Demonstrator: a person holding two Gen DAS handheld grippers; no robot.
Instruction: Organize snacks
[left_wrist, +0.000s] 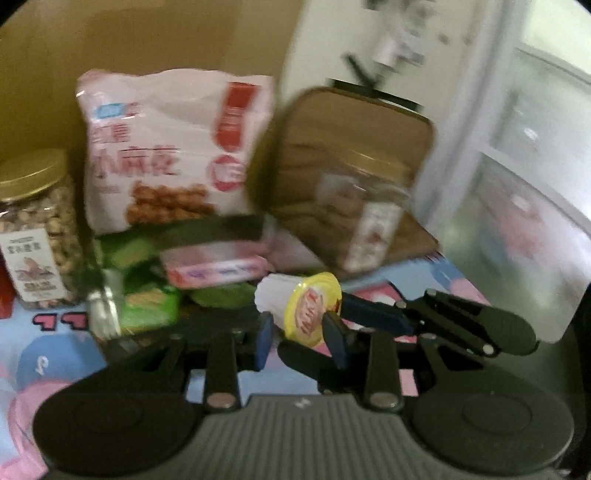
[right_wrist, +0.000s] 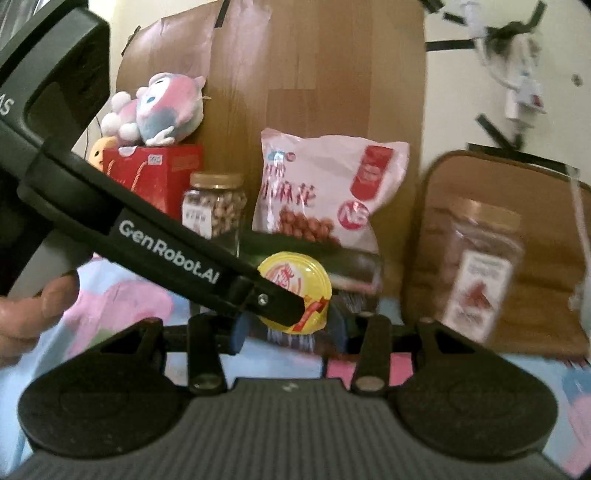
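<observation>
Right tongs (right_wrist: 291, 328) clamped on yellow-lidded jelly cup (right_wrist: 295, 291), off the worktop | left tongs (left_wrist: 301, 332) pinching its lid rim too | step: two-handed handover or carry | next: one releases, cup joins snack pile by peanut jar (right_wrist: 214, 206).

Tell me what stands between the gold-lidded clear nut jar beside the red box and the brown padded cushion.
A pink-and-white plastic snack bag stands upright between the jar and the cushion; the right wrist view shows this.
</observation>
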